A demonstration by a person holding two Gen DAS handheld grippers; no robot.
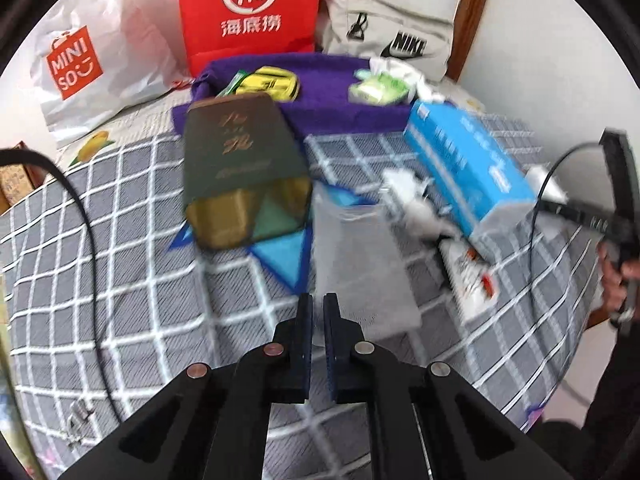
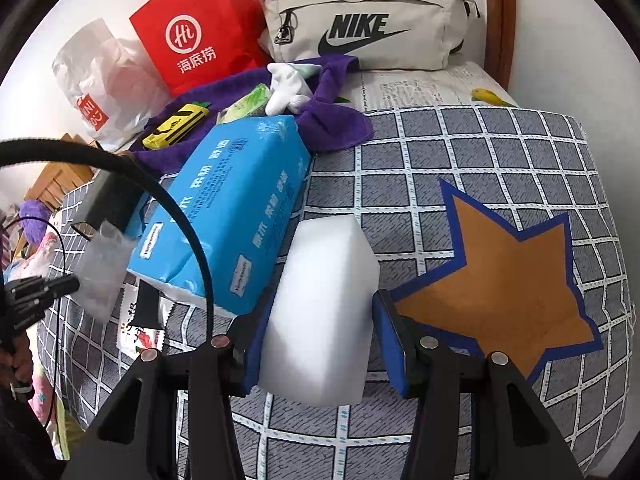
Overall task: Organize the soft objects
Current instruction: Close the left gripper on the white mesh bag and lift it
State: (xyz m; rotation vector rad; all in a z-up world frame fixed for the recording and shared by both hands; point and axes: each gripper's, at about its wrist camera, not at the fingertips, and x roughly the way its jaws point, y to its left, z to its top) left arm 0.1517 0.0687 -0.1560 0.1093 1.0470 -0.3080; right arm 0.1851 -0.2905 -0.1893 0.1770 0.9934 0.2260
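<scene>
Black jaws of the left gripper [image 1: 317,304] stand clenched together at the bottom of the left wrist view, and a translucent plastic bag [image 1: 356,256] hangs up from between their tips, so they are pinching its edge. Beyond it a dark green box [image 1: 240,152] with a gold end rests on the grey checked bedspread [image 1: 120,240], over a blue star print.

On the right wrist view, the right gripper [image 2: 320,340] has its 2 blue pads against the sides of a white sponge block [image 2: 324,304], grasping it just above the bedspread. Beside the block on the left lies a blue tissue pack [image 2: 228,208], touching it. An orange star print [image 2: 504,280] shows on the right.

Farther back, a purple towel [image 2: 336,120] carries a yellow pouch [image 2: 176,126], a green tissue packet [image 2: 248,106] and a white soft toy [image 2: 286,88]. Behind stand a red paper bag [image 2: 196,28], a white plastic bag [image 2: 100,80] and a beige Nike pouch [image 2: 360,20].
</scene>
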